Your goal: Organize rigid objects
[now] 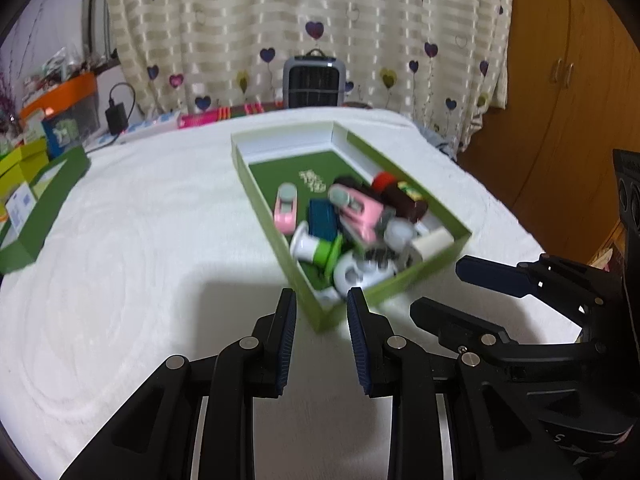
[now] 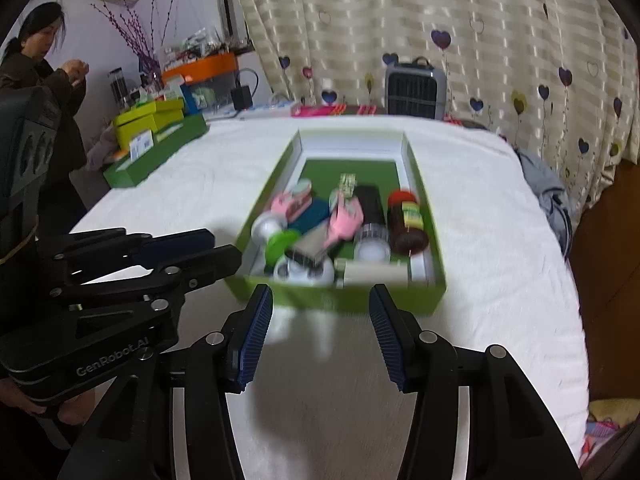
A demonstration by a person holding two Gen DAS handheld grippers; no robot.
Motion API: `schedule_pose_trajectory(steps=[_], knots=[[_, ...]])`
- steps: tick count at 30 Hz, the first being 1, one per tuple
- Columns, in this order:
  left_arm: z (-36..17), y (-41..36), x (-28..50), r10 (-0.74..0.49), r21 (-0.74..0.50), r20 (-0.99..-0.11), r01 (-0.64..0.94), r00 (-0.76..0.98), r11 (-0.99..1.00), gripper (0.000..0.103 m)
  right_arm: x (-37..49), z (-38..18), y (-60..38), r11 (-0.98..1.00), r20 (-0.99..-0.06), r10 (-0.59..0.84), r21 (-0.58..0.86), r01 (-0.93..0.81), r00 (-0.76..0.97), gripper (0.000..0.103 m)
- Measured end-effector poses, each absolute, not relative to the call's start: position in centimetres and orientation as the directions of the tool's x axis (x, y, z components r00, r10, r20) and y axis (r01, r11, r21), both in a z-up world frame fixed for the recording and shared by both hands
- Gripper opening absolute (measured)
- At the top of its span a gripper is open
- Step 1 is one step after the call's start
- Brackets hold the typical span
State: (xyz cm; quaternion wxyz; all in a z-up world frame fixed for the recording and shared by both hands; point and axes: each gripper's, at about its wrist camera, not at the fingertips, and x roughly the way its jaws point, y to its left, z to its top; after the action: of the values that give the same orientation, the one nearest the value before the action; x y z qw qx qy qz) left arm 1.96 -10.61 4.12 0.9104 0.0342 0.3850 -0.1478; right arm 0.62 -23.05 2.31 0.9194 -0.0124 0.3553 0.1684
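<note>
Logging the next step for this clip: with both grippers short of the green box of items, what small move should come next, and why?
Probably ease the right hand-held gripper forward over the green box toward the near-wall items. Its jaws are open and empty, just short of the box.

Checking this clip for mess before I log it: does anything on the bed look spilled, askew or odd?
Nothing has spilled onto the white cover. The odd part is inside the green box: its contents are jumbled at the near end, overlapping, including a dark red-capped bottle and a pink item, while the far end is bare. Blur hides finer detail.
</note>
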Motion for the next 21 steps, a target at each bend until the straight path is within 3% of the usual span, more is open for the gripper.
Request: schedule_pose_trajectory(steps=[10, 21], knots=[[1.2, -11.1, 2.5, -0.207, -0.048, -0.768, 0.268, 0.606, 0.962, 0.025, 1.0, 0.0, -23.1, 0.946, -0.71, 0.278, 0.085, -0.314, 0.646, 0.052], [0.9, -11.1, 2.5, -0.204, -0.046, -0.766, 0.265, 0.61, 0.963, 0.026, 1.5, -0.6, -23.2, 0.947, -0.727, 0.273, 0.087, -0.311, 0.63, 0.052]])
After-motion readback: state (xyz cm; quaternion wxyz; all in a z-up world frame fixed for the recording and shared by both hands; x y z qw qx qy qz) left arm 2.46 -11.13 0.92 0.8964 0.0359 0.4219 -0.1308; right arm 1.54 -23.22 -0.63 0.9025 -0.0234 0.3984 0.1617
